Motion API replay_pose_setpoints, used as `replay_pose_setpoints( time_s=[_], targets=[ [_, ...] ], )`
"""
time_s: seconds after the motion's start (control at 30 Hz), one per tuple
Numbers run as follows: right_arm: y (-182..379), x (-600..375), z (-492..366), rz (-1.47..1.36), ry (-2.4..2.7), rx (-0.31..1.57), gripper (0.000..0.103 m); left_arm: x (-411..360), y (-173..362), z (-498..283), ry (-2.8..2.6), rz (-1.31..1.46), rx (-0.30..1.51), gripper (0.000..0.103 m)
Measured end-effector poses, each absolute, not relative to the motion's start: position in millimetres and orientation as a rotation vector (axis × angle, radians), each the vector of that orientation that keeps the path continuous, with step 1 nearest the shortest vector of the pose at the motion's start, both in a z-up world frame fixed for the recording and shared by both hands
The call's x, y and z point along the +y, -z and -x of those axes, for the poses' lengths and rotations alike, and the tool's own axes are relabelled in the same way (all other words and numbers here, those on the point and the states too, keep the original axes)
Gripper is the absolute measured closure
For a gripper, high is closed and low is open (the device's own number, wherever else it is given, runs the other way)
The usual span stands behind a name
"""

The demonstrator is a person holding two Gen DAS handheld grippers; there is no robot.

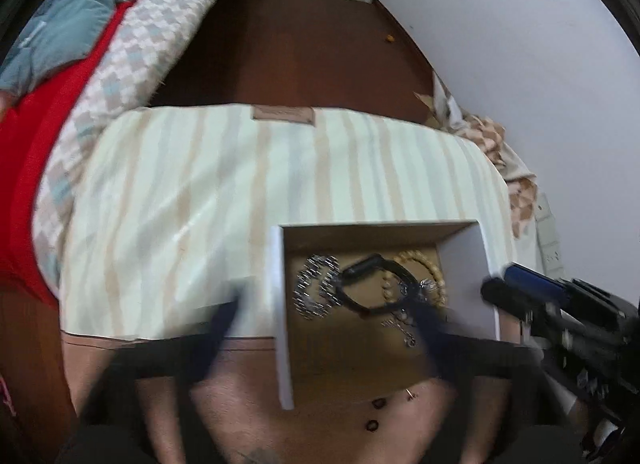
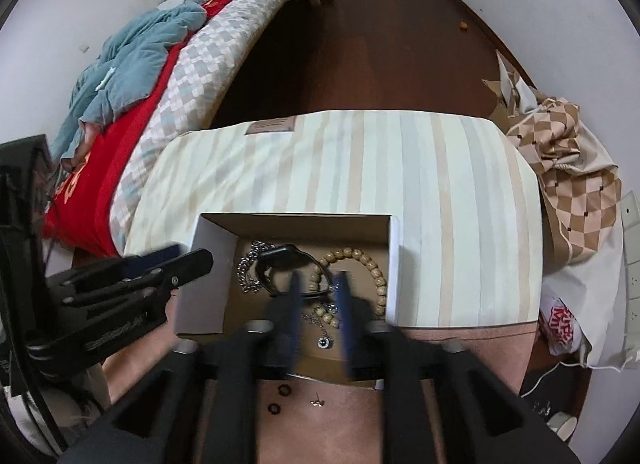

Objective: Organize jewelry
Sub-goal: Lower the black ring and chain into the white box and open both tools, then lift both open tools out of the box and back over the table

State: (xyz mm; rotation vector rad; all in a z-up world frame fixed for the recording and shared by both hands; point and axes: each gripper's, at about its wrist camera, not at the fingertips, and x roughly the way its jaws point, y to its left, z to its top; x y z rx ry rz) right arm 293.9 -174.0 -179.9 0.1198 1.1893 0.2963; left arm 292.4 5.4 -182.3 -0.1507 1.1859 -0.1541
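An open cardboard box [image 2: 394, 264] sits on a striped cloth [image 2: 440, 184] over the table, and the jewelry lies heaped inside it. The right claw [image 2: 320, 296] hangs over the box, its two blue fingers [image 2: 344, 304] parted a moderate way, with nothing gripped between them. Just past its fingertips lie a black watch [image 2: 280, 260] and a string of wooden beads [image 2: 360, 260]; a silver chain [image 2: 246, 272] sits beyond the watch to the claw's left, and a small pendant [image 2: 324, 342] lies between and under the fingers on the box floor.

The left claw [image 1: 324, 324] is spread wide, one finger [image 1: 222, 328] over the cloth outside the box wall, the other over the box near the watch [image 1: 362, 280]. It holds nothing. The beads [image 1: 424, 268] and chain [image 1: 316, 284] lie ahead of it.

Nearer the person than both claws, on the bare table [image 2: 352, 404], rest two small dark rings [image 2: 283, 389] and a tiny gold earring [image 2: 318, 403].

Off to the left stands a bed [image 2: 208, 64] with a red and checked cover.
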Motion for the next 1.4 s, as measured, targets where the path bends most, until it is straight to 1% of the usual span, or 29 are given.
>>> replay_pose_setpoints(
  time_s=[0.03, 0.07, 0.13, 0.17, 0.2, 0.23, 0.27, 0.37, 0.5, 0.53, 0.57, 0.6, 0.63, 0.67, 0.73, 0.8, 0.83, 0.87, 0.9, 0.93, 0.97, 1.0, 1.07, 1.1, 1.17, 1.2, 1.3, 1.4],
  targets=[
    [180, -174, -292, -0.112, -0.291, 1.188, 0.044, 8, 180, -292, 0.145, 0.151, 1.173, 0.000],
    [179, -174, -290, -0.104, -0.283, 1.180, 0.037, 9, 177, -290, 0.133, 0.143, 1.164, 0.000],
    [175, -173, -286, -0.073, -0.259, 1.162, 0.037, 12, 173, -288, 0.110, 0.121, 1.151, 0.000],
    [173, -172, -283, -0.054, -0.245, 1.155, 0.036, 13, 170, -284, 0.091, 0.097, 1.137, 0.000],
    [172, -172, -279, -0.031, -0.226, 1.145, 0.032, 13, 167, -282, 0.075, 0.077, 1.127, 0.000],
    [170, -172, -275, -0.014, -0.212, 1.136, 0.020, 14, 165, -279, 0.056, 0.056, 1.118, 0.000],
    [169, -173, -271, 0.001, -0.199, 1.125, 0.013, 15, 163, -275, 0.037, 0.037, 1.105, 0.000],
    [165, -176, -246, 0.031, -0.162, 1.071, 0.013, 18, 158, -249, -0.048, -0.026, 1.039, 0.000],
    [175, -179, -208, 0.011, -0.161, 1.043, 0.013, 17, 173, -208, -0.133, -0.070, 1.006, 0.000],
    [182, -181, -197, 0.003, -0.163, 1.041, 0.018, 15, 179, -201, -0.131, -0.071, 1.010, 0.000],
    [188, -181, -188, -0.005, -0.166, 1.037, 0.032, 9, 191, -188, -0.121, -0.077, 1.026, 0.000],
    [195, -182, -179, -0.010, -0.165, 1.040, 0.039, 3, 202, -180, -0.103, -0.081, 1.046, 0.000],
    [204, -185, -172, -0.020, -0.153, 1.053, 0.048, -2, 209, -176, -0.087, -0.082, 1.063, 0.000],
    [213, -189, -165, -0.045, -0.144, 1.068, 0.053, -9, 220, -172, -0.063, -0.081, 1.090, 0.000],
    [227, -198, -156, -0.067, -0.113, 1.088, 0.057, -23, 237, -166, -0.012, -0.071, 1.128, 0.001],
    [240, -211, -147, -0.098, -0.074, 1.107, 0.057, -35, 250, -166, 0.024, -0.073, 1.148, 0.003],
    [244, -216, -144, -0.105, -0.060, 1.113, 0.057, -39, 252, -166, 0.037, -0.070, 1.151, 0.006],
    [249, -223, -141, -0.114, -0.038, 1.119, 0.057, -44, 256, -167, 0.062, -0.066, 1.155, 0.012],
    [252, -229, -138, -0.127, -0.025, 1.123, 0.057, -48, 260, -168, 0.075, -0.068, 1.162, 0.016],
    [255, -233, -136, -0.136, -0.015, 1.127, 0.057, -52, 263, -167, 0.090, -0.069, 1.169, 0.023],
    [257, -237, -134, -0.140, -0.004, 1.131, 0.057, -56, 266, -167, 0.103, -0.071, 1.174, 0.033],
    [259, -241, -132, -0.147, 0.008, 1.130, 0.057, -60, 269, -165, 0.114, -0.079, 1.180, 0.040],
    [261, -247, -131, -0.160, 0.017, 1.132, 0.057, -68, 272, -161, 0.135, -0.093, 1.172, 0.059],
    [264, -250, -130, -0.170, 0.026, 1.135, 0.057, -73, 271, -159, 0.145, -0.115, 1.152, 0.064],
    [265, -252, -133, -0.179, 0.033, 1.140, 0.057, -78, 269, -157, 0.168, -0.126, 1.145, 0.089],
    [267, -252, -133, -0.179, 0.038, 1.140, 0.057, -82, 269, -156, 0.178, -0.135, 1.143, 0.092],
    [267, -253, -134, -0.185, 0.042, 1.132, 0.057, -86, 269, -155, 0.178, -0.150, 1.134, 0.093],
    [262, -252, -134, -0.189, 0.039, 1.116, 0.059, -83, 268, -156, 0.183, -0.135, 1.141, 0.093]
  ],
)
